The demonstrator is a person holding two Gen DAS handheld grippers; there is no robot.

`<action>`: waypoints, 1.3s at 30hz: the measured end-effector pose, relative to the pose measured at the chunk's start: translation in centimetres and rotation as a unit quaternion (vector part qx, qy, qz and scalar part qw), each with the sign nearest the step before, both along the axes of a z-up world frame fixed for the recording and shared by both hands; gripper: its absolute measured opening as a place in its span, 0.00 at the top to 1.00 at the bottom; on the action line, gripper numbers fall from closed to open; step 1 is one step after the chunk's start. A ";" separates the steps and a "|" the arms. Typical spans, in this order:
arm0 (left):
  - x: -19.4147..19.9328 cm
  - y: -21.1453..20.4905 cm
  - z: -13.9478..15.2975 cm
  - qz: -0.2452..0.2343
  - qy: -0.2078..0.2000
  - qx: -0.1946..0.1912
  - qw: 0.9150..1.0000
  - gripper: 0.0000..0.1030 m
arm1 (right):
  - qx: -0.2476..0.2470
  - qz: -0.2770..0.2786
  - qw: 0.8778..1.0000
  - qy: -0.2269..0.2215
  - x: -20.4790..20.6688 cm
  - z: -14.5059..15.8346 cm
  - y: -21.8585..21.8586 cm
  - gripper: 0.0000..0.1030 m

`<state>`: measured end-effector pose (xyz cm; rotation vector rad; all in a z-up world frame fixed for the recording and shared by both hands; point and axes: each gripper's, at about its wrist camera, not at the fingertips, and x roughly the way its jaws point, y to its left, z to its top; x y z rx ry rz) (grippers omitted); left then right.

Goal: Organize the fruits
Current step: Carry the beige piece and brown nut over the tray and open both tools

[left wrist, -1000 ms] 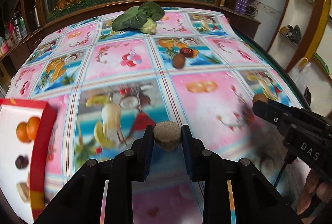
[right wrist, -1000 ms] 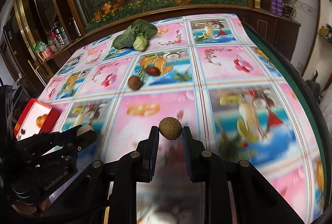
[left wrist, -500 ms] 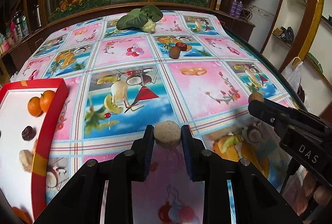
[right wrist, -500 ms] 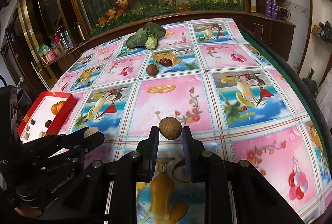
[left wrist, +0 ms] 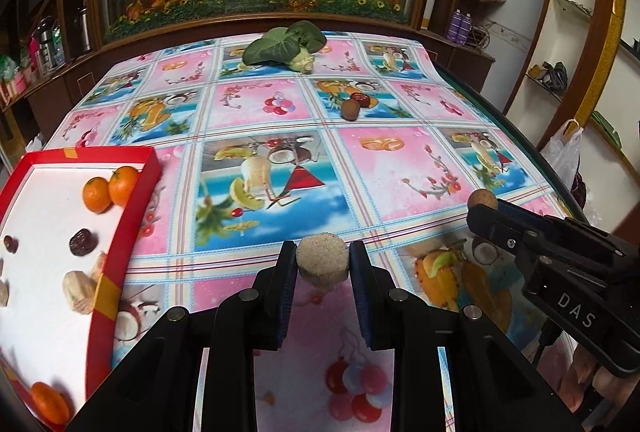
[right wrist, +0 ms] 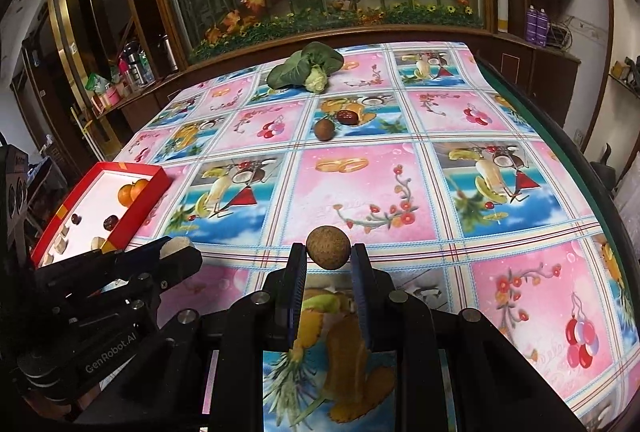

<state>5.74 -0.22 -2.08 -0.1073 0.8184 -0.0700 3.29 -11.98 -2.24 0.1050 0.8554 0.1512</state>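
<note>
My left gripper is shut on a pale beige cut fruit piece, held above the near table edge. My right gripper is shut on a round brown fruit; it also shows in the left wrist view. A red-rimmed white tray at the left holds oranges, a dark date and pale pieces. It shows in the right wrist view too. A brown fruit and a red date lie far on the table.
A leafy green vegetable lies at the table's far end. The table has a fruit-print cloth. A wooden-framed glass display with flowers stands behind. The table's right edge drops off to the floor.
Both grippers have pulled back toward the near table edge with their fruit held. More of the red tray has come into view at the left.
</note>
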 end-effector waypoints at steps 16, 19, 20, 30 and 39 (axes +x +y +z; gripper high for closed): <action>-4.4 6.9 2.5 0.076 -0.017 -0.008 0.997 0.76 | 0.007 0.056 0.998 -0.018 0.0 1.7 4.1 0.77; -5.7 9.1 3.0 0.102 -0.023 -0.013 0.994 0.76 | 0.009 0.076 0.997 -0.020 0.3 1.9 5.7 0.78; -6.2 10.0 3.1 0.113 -0.025 -0.016 0.993 0.76 | 0.010 0.082 0.996 -0.021 0.4 2.0 6.2 0.78; -9.5 16.2 3.3 0.201 -0.025 -0.022 0.979 0.76 | 0.024 0.160 0.986 -0.029 1.0 2.8 12.7 0.78; -9.2 18.9 2.9 0.236 -0.018 -0.018 0.971 0.76 | 0.030 0.224 0.974 -0.034 2.5 3.2 18.4 0.78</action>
